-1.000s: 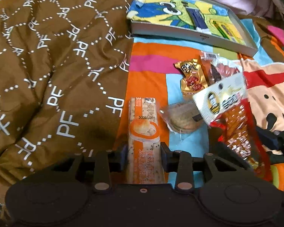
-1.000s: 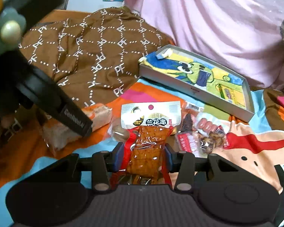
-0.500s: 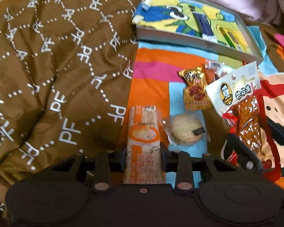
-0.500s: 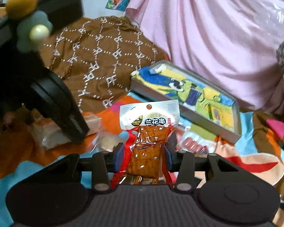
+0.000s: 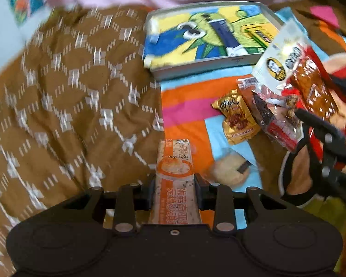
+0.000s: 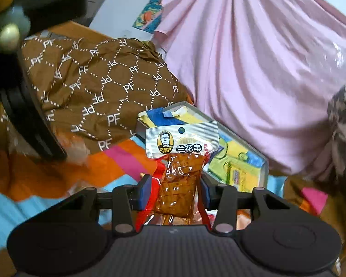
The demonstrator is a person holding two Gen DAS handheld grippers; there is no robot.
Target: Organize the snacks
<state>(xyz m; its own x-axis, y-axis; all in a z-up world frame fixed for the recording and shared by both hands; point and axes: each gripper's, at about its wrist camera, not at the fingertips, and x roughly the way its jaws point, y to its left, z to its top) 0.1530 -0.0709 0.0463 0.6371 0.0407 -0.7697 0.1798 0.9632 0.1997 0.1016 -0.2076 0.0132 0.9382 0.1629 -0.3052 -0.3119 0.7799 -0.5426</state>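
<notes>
**Two snacks held up over the bed**

Over the patchwork blanket (image 5: 184, 113), the left gripper (image 5: 174, 188) pinches a long orange-and-white biscuit bar (image 5: 174, 173) between its pads, the bar pointing away along the fingers. To its right the right gripper (image 6: 174, 190) is clamped on a clear red-edged pack of brown tofu strips (image 6: 181, 180), whose white printed header (image 6: 181, 142) stands upright above the jaws. Beneath them, on the blanket, lie a round pale cake in clear wrap (image 5: 230, 170), a gold packet (image 5: 238, 120) and a red-and-clear packet (image 5: 274, 120), close together. Farther off sits a shallow grey tray (image 5: 196, 68) lined with a bright yellow, blue and green cartoon picture; nothing I can make out lies in it. A brown quilt (image 5: 69, 97) with white lettering is bunched on the left, and pink fabric (image 6: 253, 57) hangs behind the tray
</notes>
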